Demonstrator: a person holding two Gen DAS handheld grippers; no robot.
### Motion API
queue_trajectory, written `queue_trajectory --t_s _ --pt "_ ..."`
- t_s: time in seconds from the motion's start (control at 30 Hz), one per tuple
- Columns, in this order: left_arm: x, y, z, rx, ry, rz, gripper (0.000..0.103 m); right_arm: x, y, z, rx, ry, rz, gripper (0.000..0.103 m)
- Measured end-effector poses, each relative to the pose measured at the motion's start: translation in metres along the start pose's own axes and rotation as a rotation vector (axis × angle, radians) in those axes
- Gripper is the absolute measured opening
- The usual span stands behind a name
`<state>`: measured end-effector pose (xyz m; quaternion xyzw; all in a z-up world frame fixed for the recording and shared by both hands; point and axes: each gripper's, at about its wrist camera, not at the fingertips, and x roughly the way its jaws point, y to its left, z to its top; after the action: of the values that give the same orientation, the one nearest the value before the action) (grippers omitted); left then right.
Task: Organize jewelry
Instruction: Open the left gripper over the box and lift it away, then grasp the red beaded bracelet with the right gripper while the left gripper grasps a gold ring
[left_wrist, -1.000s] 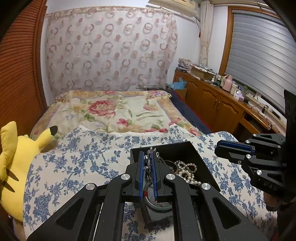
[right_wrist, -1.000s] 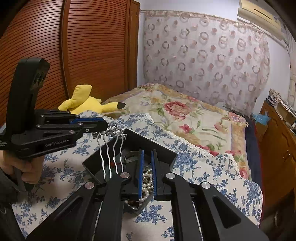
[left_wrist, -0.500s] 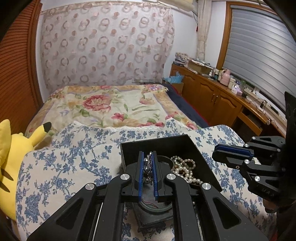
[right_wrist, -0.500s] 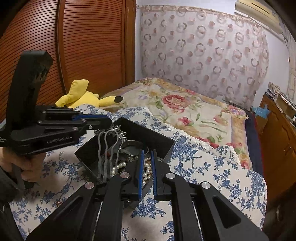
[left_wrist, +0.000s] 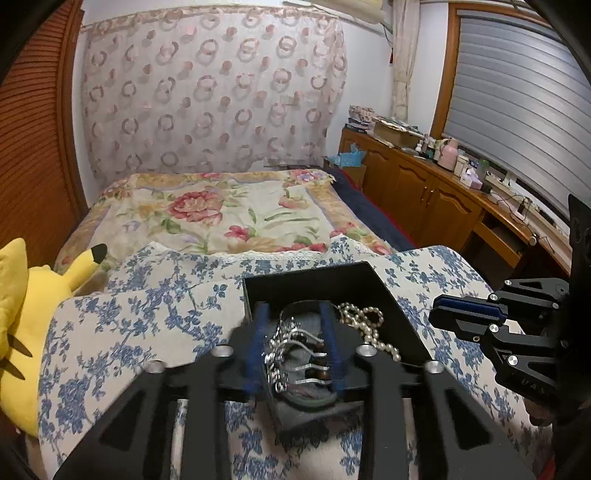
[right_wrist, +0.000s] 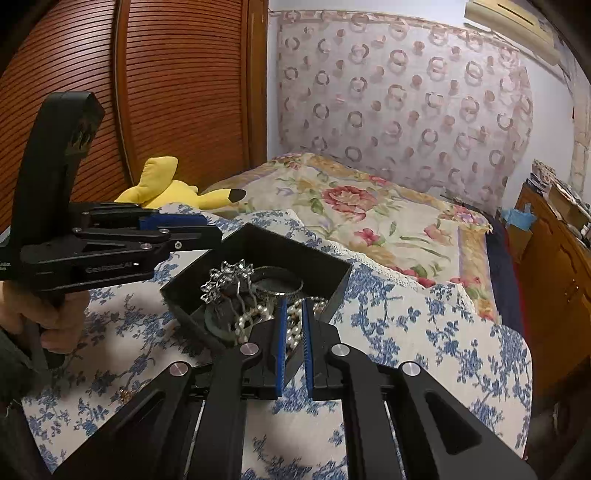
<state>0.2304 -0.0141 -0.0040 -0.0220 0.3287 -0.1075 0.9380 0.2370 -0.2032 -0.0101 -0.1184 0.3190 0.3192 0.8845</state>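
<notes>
A black open jewelry box (left_wrist: 317, 277) (right_wrist: 258, 243) sits on the blue-flowered cloth. Inside lie a silver hair comb (left_wrist: 291, 349) (right_wrist: 227, 277), a pearl necklace (left_wrist: 364, 323) (right_wrist: 258, 314) and a dark bangle (right_wrist: 280, 282). My left gripper (left_wrist: 295, 347) is open over the box, its jaws either side of the comb, which lies loose in the box. It also shows in the right wrist view (right_wrist: 184, 229). My right gripper (right_wrist: 293, 339) is shut and empty at the box's near corner; it also shows in the left wrist view (left_wrist: 465, 312).
The blue-flowered cloth (left_wrist: 147, 317) covers the foot of a bed with a floral quilt (left_wrist: 229, 214). A yellow plush toy (left_wrist: 33, 306) lies at the left. Wooden cabinets (left_wrist: 424, 192) stand on the right, a slatted wardrobe (right_wrist: 166, 92) on the left.
My left gripper lowered the silver comb into the box and opened, letting it go. The right gripper stayed shut beside the box.
</notes>
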Motion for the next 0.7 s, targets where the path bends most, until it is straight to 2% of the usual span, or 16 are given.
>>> queue_trajectory --t_s 0.1,0.17,0.23,0.33,0.6,0.7 --pt "-0.012 -0.002 -0.008 0.006 -0.001 0.003 0.047 -0.009 0.007 -0.009 0.009 0.001 0.004 0.009" --pt "-0.021 -0.003 -0.016 0.016 -0.005 0.009 0.066 -0.014 0.011 -0.016 0.012 0.004 0.007 0.009" --pt "-0.030 -0.003 -0.025 0.026 -0.007 0.011 0.073 -0.018 0.017 -0.025 0.018 0.008 0.009 0.009" --pt "-0.041 -0.002 -0.041 0.038 0.000 0.022 0.091 -0.023 0.025 -0.038 0.033 0.019 0.020 0.009" --pt "-0.056 0.002 -0.084 0.061 0.059 0.028 0.094 -0.030 0.048 -0.069 0.056 0.066 0.040 0.010" --pt "-0.061 0.008 -0.100 0.047 0.083 0.032 0.094 -0.030 0.056 -0.078 0.050 0.085 0.048 0.024"
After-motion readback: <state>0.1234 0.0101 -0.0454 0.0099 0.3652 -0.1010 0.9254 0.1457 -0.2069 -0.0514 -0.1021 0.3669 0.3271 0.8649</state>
